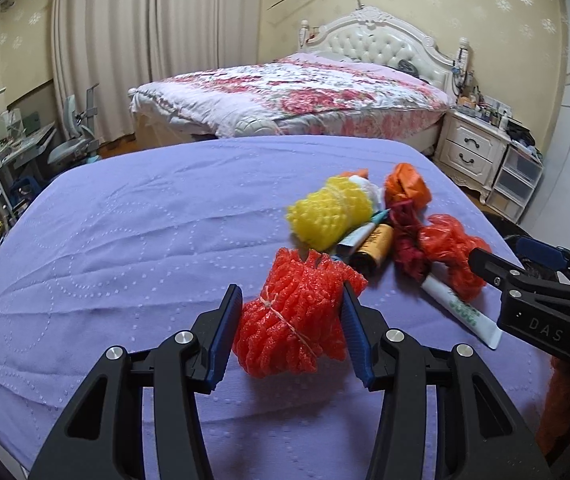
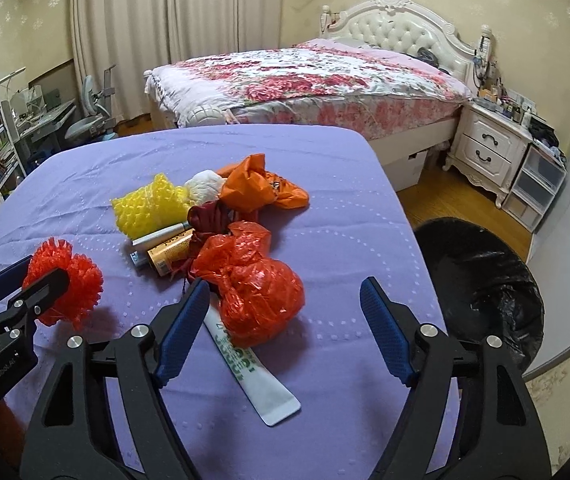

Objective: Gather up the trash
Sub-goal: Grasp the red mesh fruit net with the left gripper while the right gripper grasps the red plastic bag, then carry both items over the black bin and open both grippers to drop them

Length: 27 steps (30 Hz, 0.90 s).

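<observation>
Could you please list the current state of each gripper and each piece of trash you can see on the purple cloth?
left gripper: shut on the red foam net.
right gripper: open, around the red plastic bag, not gripping.
yellow foam net: lying on the cloth.
white tube: flat, partly under the bag.
orange bag: crumpled.
bin: open, black-lined.

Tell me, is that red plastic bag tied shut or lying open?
Tied shut: the red plastic bag bunches into a twisted neck above a rounded bundle, with no open mouth visible. What it holds cannot be told.
</observation>
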Each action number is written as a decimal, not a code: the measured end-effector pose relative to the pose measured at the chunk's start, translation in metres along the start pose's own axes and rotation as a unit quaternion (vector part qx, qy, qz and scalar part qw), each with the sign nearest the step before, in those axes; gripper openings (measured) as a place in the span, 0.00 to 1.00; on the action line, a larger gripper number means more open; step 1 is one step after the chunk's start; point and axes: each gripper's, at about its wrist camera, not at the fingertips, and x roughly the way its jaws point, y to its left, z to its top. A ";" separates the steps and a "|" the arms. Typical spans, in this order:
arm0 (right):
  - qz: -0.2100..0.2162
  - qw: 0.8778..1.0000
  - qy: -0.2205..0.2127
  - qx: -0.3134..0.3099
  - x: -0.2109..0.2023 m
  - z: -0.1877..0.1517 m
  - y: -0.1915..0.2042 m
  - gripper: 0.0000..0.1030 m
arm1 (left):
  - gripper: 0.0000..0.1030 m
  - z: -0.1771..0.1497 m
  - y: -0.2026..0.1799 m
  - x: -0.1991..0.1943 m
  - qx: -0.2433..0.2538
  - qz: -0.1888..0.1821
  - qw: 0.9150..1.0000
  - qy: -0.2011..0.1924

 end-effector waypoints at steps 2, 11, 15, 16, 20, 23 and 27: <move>0.003 1.000 0.012 -0.007 0.009 0.002 0.005 0.54 | 0.47 0.000 0.004 0.003 -0.007 0.002 1.000 0.006; 0.017 1.000 0.011 -0.021 -0.006 -0.006 0.010 0.39 | 0.47 -0.002 0.008 -0.003 -0.015 -0.002 1.000 0.000; 0.009 1.000 -0.003 -0.009 -0.021 -0.010 0.000 0.39 | 0.47 -0.001 0.002 -0.010 -0.012 -0.013 1.000 -0.008; 0.005 1.000 -0.007 -0.003 -0.025 -0.012 -0.004 0.39 | 0.47 0.000 -0.001 -0.012 -0.009 -0.015 1.000 -0.011; -0.020 0.999 -0.022 0.018 -0.039 -0.014 -0.031 0.39 | 0.47 0.006 -0.017 -0.021 -0.001 -0.031 0.999 -0.027; -0.043 0.998 -0.033 0.033 -0.048 -0.013 -0.056 0.39 | 0.47 0.014 -0.035 -0.026 0.007 -0.049 0.998 -0.040; -0.080 0.994 -0.046 0.055 -0.057 -0.011 -0.090 0.39 | 0.47 0.027 -0.066 -0.026 0.026 -0.074 0.996 -0.050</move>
